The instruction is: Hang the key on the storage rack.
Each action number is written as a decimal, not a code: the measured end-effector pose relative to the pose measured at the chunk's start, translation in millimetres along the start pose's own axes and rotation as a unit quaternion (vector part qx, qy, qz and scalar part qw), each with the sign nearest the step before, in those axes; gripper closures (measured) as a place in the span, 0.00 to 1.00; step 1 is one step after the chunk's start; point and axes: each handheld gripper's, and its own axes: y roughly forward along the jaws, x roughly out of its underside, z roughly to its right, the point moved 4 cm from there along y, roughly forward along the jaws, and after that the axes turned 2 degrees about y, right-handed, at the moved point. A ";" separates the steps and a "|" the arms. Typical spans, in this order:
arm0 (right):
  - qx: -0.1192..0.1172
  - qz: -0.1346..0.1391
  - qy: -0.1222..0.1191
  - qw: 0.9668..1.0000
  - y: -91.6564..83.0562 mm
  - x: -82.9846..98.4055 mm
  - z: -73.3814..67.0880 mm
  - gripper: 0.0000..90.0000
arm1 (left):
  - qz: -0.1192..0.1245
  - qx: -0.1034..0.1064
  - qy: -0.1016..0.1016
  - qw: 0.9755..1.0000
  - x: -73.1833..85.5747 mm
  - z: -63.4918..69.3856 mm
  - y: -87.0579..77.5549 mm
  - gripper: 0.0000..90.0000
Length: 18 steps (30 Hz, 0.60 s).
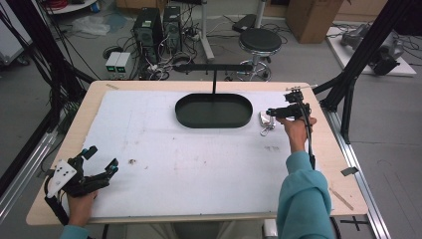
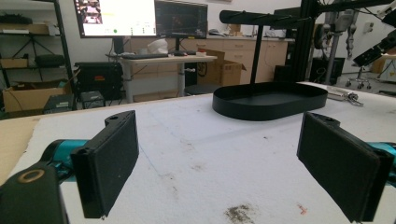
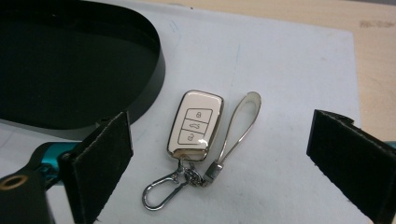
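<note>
A cream, gold-rimmed car key fob [image 3: 195, 125] with leather loop and metal carabiner lies flat on the white counter [image 1: 199, 164], just beside the black oval tray [image 1: 214, 110]. Light, rigid and likely slippery; its long edges suit the right gripper [image 3: 219, 158], poised wide around it. The left gripper [image 1: 102, 162] waits wide, well apart.

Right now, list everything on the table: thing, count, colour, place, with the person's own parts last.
car key fob: one, white with chrome trim, on the white mat right of the tray, between the right gripper's open jaws
strap loop: one, silvery, beside the fob
carabiner clip: one, chrome, on the fob's ring
tray: one, black oval with a T-stand, far centre
white mat: one, covers the wooden table
left gripper: one, black, open, near left corner
right gripper: one, black, open, over the fob
</note>
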 end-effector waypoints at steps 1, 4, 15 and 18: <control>-0.004 -0.004 0.000 1.000 1.2 -0.2 0.4 0.16 | 0.000 0.000 0.000 1.000 0.0 0.0 0.0 0.15; -0.007 -0.019 0.004 1.000 6.4 -0.6 1.6 0.16 | 0.000 0.000 0.000 1.000 0.0 0.0 0.0 0.15; 0.008 -0.070 0.024 0.997 24.6 2.3 5.9 0.27 | 0.000 0.000 0.002 1.000 0.0 0.0 -0.2 0.15; 0.021 -0.083 0.036 0.996 29.6 4.7 9.8 0.31 | 0.000 0.000 0.002 1.000 0.0 -0.1 -0.4 0.15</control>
